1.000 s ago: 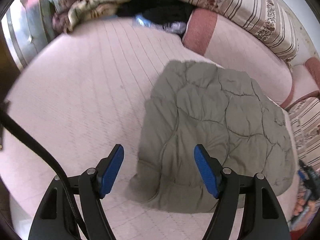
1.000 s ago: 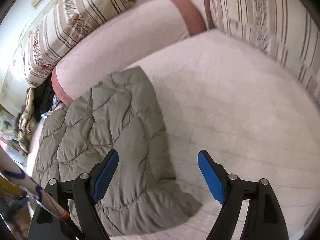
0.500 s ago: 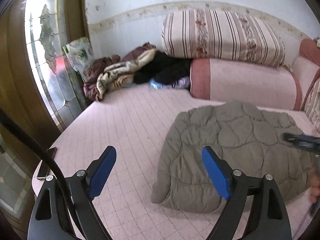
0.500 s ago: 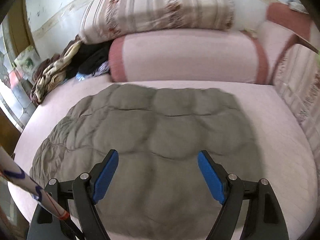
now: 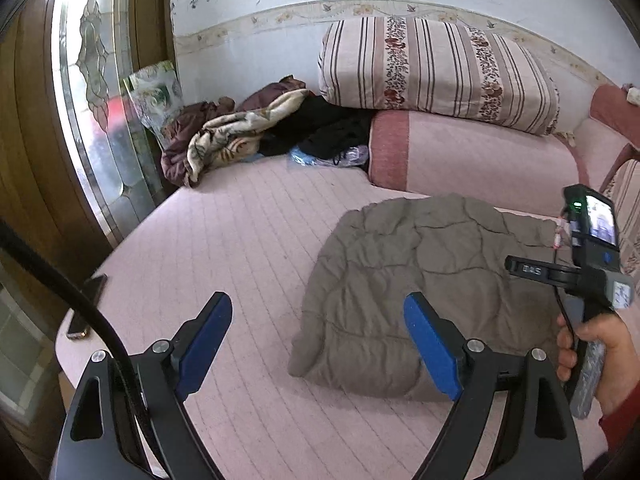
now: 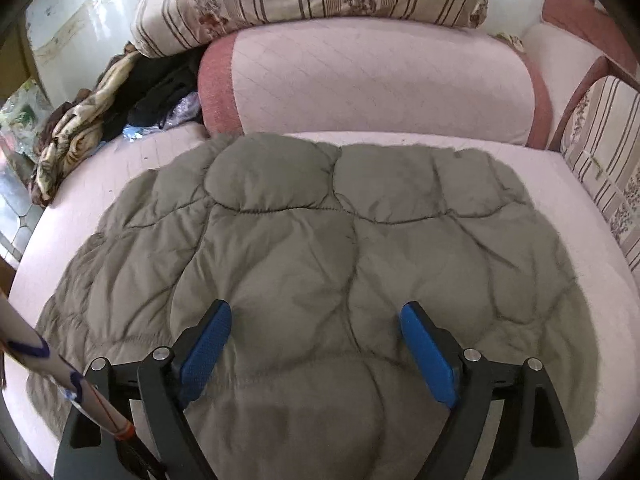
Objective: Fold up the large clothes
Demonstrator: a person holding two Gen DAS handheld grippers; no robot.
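Observation:
A grey-green quilted jacket point(image 5: 420, 280) lies folded and flat on the pink bed point(image 5: 240, 240); it fills the right wrist view point(image 6: 320, 260). My left gripper point(image 5: 318, 344) is open and empty, above the bed at the jacket's left edge. My right gripper point(image 6: 316, 348) is open and empty, held above the jacket's near part. The right gripper's handle and camera point(image 5: 592, 248), held in a hand, show at the right of the left wrist view.
A pile of clothes and a blanket point(image 5: 248, 132) lies at the bed's far left corner. A pink bolster point(image 6: 368, 84) and a striped pillow point(image 5: 436, 72) line the back. A phone point(image 5: 86, 304) lies at the bed's left edge. A glass door point(image 5: 96, 100) stands left.
Both grippers have lifted and tilted up from looking down at the jacket's edges. The right one swung left to face the jacket squarely. The jacket has not moved.

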